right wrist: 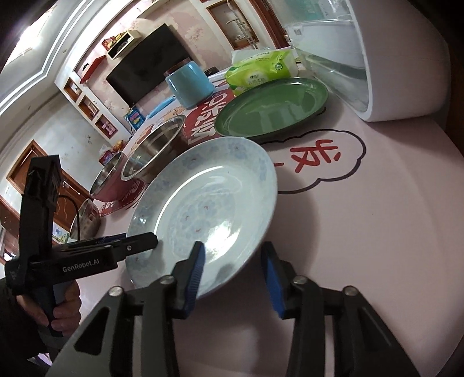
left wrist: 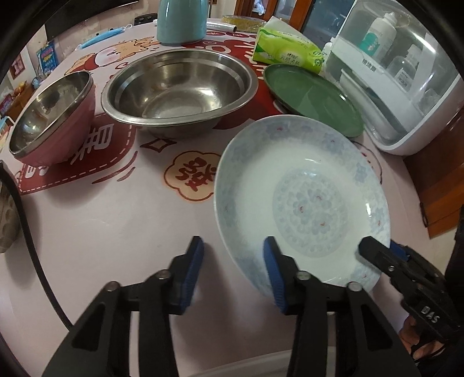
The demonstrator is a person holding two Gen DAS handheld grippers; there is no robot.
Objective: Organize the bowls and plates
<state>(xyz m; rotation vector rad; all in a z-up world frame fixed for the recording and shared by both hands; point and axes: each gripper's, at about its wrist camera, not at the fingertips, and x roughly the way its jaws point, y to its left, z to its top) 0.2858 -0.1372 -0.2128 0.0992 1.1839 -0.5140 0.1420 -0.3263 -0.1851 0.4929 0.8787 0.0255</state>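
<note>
- A round counter [left wrist: 116,220] under a pink cloth with red cartoon prints; behind it I see a living room with a dark television [right wrist: 148,66] on the wall
- The blue-patterned white plate [left wrist: 304,203] sits toward the counter's near edge, right of centre; whether its near rim is lifted off the cloth I cannot tell
- My left tool [left wrist: 233,261] stands at a narrow gap across the plate's near-left rim; one pad lies over the rim and the other is clear of it, so nothing is clamped
- My right tool [right wrist: 233,261] straddles the near-right rim, equally narrow; one pad hangs over the plate's inner slope, the other outside the edge, with a gap showing
- A green plate [left wrist: 313,98] lies just beyond the patterned one, toward the far right edge; a white appliance with a clear hood [left wrist: 406,87] is beside it
- A large steel bowl [left wrist: 179,87] stands mid-counter; a pink bowl with a steel lining [left wrist: 52,116] is near the left edge
- At the far edge: a teal cup [left wrist: 182,20] and a green tissue pack [left wrist: 287,49]
</note>
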